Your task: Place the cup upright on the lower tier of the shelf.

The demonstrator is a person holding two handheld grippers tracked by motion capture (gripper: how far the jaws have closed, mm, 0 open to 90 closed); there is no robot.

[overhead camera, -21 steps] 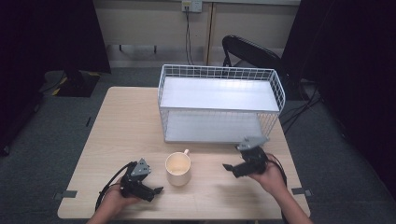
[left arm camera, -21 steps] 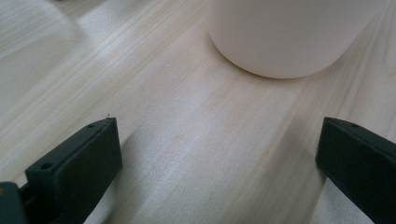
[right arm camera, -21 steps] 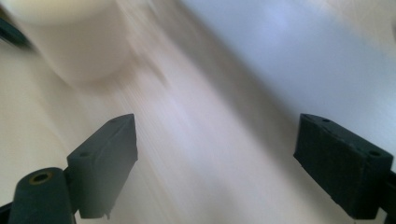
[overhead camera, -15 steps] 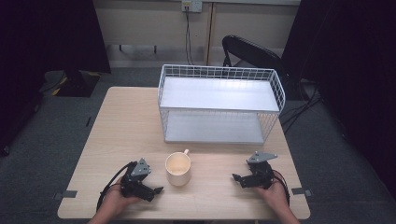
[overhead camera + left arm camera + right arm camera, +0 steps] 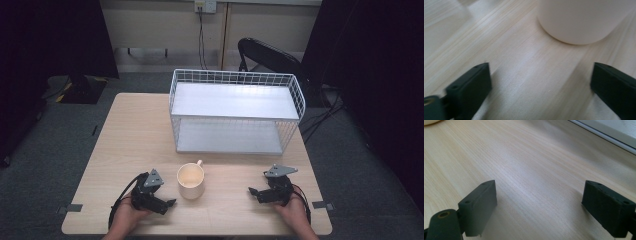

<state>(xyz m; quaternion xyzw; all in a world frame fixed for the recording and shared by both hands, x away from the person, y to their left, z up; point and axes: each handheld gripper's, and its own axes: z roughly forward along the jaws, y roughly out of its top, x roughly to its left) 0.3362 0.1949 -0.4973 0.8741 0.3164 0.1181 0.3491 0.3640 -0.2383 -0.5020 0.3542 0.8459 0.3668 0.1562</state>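
Observation:
A cream mug (image 5: 190,179) stands upright near the table's front edge, its handle pointing toward the rack. My left gripper (image 5: 170,205) rests on the table just left of the mug, open, with bare wood between its jaws; the mug's base (image 5: 580,21) is close ahead in the left gripper view. My right gripper (image 5: 254,192) lies on the table to the mug's right, well apart from it, open and empty (image 5: 539,205). A white two-tier wire rack (image 5: 235,112) stands behind, both shelves bare.
The light wooden table (image 5: 135,135) has free room on its left half. The rack's lower edge (image 5: 609,137) runs close to the right gripper. A dark chair (image 5: 267,55) and cables on the floor lie beyond the table.
My right gripper has come down and toward the front edge and now rests on the table. The left gripper and the mug have stayed put.

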